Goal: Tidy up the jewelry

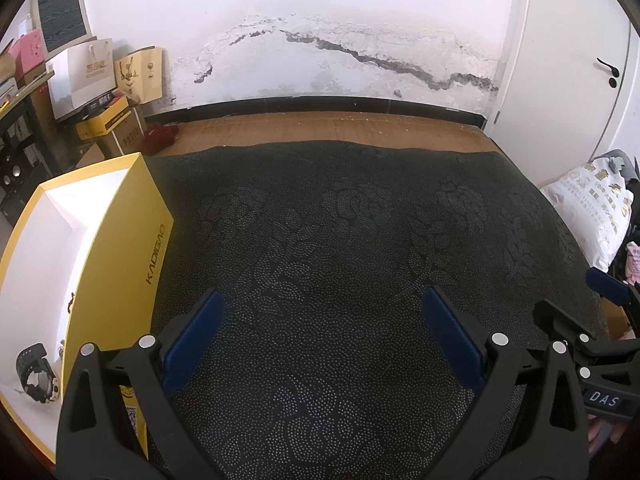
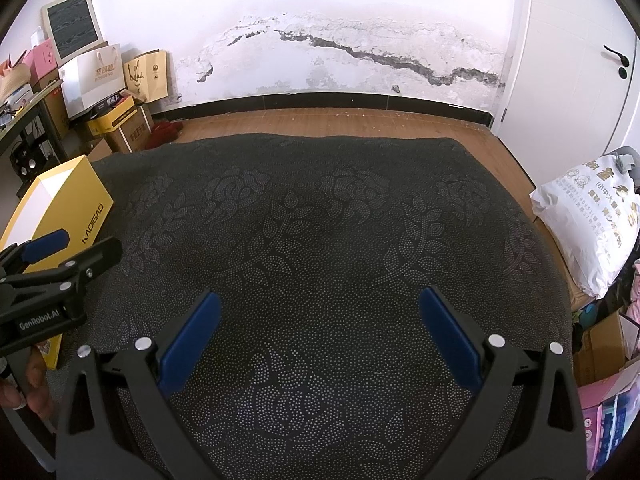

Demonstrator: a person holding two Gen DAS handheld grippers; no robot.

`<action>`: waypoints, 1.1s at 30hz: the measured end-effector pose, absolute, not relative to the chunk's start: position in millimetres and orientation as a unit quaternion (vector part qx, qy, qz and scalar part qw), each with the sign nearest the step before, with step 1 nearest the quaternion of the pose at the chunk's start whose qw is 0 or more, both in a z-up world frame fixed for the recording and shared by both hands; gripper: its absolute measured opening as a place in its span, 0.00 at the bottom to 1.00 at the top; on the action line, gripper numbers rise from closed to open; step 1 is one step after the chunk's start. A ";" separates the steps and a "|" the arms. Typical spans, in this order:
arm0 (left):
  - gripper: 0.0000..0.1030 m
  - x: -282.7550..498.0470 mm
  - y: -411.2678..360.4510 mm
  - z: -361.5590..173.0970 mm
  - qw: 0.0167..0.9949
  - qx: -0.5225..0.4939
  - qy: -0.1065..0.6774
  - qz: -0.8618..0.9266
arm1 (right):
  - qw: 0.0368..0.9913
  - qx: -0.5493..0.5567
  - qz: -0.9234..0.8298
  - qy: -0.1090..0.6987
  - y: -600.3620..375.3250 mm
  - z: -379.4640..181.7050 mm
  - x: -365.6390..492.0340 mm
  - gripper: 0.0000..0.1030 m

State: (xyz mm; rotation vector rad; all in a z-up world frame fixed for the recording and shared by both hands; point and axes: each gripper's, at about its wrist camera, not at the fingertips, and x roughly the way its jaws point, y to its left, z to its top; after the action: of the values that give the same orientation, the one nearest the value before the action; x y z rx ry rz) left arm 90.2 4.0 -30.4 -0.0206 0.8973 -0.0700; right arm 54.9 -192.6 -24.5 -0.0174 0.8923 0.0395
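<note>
A yellow box [image 1: 120,248] with a white inside stands open at the left edge of the dark patterned cloth [image 1: 340,240]. A black and white wristwatch [image 1: 34,372] lies inside it near the front, with a small red and gold piece [image 1: 70,302] beside the inner wall. My left gripper [image 1: 323,304] is open and empty over the cloth, just right of the box. My right gripper [image 2: 320,302] is open and empty over the middle of the cloth [image 2: 320,220]. The box also shows in the right wrist view [image 2: 76,204], behind the left gripper [image 2: 74,248].
The cloth covers a low surface on a wooden floor [image 1: 320,128]. Cardboard boxes and paper bags [image 1: 108,80] are stacked at the back left. A white plastic bag [image 2: 588,224] lies at the right edge. A white door [image 2: 580,60] stands at the back right.
</note>
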 end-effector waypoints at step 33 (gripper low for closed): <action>0.94 87.9 1.5 -26.5 0.902 -0.010 0.430 -0.038 | 0.901 -0.009 0.019 0.432 -195.1 -24.4 55.0 0.93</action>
State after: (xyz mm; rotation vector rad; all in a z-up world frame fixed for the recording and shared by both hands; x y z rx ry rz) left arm 87.9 1.5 -26.5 -0.0207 0.8887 -0.0783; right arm 55.0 -195.1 -24.4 -0.0187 0.8942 0.0400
